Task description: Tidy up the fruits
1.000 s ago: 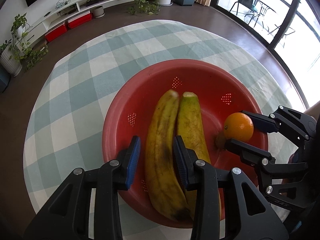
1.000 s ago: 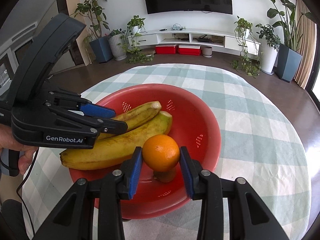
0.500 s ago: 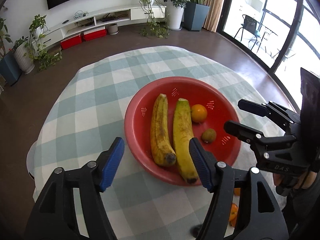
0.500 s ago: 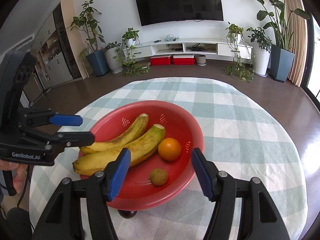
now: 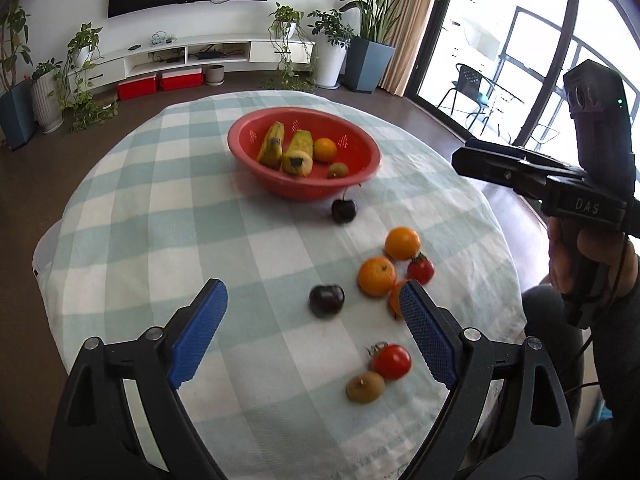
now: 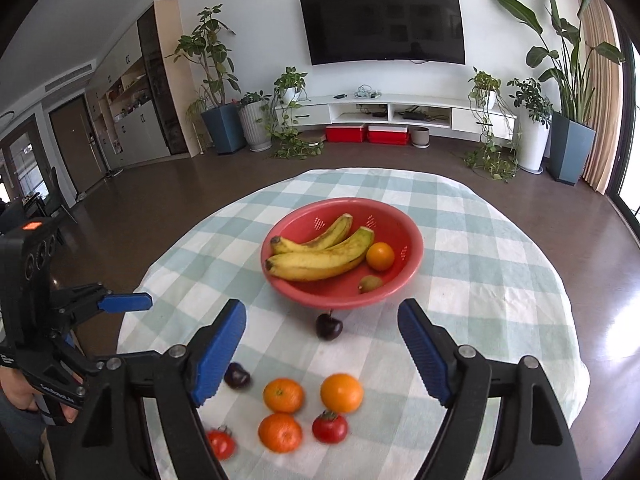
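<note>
A red bowl (image 5: 296, 190) (image 6: 416, 248) holds two bananas (image 5: 298, 152) (image 6: 320, 260), an orange (image 5: 324, 149) (image 6: 380, 256) and a kiwi (image 6: 370, 283). Nearer me on the cloth lie loose fruits: a dark cherry (image 5: 344, 210) (image 6: 329, 326), a dark plum (image 5: 326, 300), oranges (image 5: 402, 243) (image 6: 341, 393), tomatoes (image 5: 391, 361) (image 6: 329, 427) and a kiwi (image 5: 365, 387). My left gripper (image 5: 311, 287) hangs above the plum, jaws opening, nothing between them. My right gripper (image 6: 321, 312) hovers between the bowl and the oranges, jaws also opening and empty.
A round table carries the blue-white checked cloth (image 5: 160, 220), whose edge falls away on all sides. A person's hand (image 5: 580, 256) grips the right gripper's handle at the table's right. A TV unit and potted plants stand far behind.
Both grippers let go of the banana and the orange in the bowl, opened wide and drew back and up. The loose fruit near the table's front came into view.
</note>
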Available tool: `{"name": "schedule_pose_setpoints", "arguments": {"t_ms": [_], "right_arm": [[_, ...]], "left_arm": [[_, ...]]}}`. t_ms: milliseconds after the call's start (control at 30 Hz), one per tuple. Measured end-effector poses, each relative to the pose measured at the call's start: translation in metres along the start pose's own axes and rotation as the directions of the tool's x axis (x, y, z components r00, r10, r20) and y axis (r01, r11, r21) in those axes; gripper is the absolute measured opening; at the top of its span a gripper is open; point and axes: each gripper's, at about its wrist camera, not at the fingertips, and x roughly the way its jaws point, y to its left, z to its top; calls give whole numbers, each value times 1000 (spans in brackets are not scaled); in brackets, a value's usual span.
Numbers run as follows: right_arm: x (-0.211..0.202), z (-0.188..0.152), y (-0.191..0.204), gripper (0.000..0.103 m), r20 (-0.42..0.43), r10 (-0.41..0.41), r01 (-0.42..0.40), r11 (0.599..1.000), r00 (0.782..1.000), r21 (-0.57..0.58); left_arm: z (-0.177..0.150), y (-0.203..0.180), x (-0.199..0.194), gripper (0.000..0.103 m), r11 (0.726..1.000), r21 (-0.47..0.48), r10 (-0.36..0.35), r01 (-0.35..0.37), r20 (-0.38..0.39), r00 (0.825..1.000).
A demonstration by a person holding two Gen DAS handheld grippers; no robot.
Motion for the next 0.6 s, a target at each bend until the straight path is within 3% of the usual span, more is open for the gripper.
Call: {"name": "schedule_pose_setpoints", "arguments": {"t_ms": [167, 300, 400, 500, 600], "right_arm": [[-20, -52, 11, 81, -2, 11, -10, 997, 1000, 80], [-17, -90, 19, 80, -65, 22, -15, 994, 998, 111], [-12, -107, 25, 75, -110, 25, -13, 994, 994, 110], [-13, -113, 26, 73, -112, 34, -21, 993, 993, 120], [-13, -113, 27, 71, -107, 37, -24, 993, 994, 117]], "left_arm": [[-44, -25, -2, 88, 998, 54, -9, 10, -12, 1000], [-65, -44, 11, 88, 993, 121, -2, 8, -52, 999], [-69, -47, 19, 87, 991, 127, -36, 44, -68, 997], [-71, -49, 22, 83, 989, 141, -39, 48, -71, 997], [-71, -49, 29, 69, 988, 140, -42, 57, -104, 994]]}}
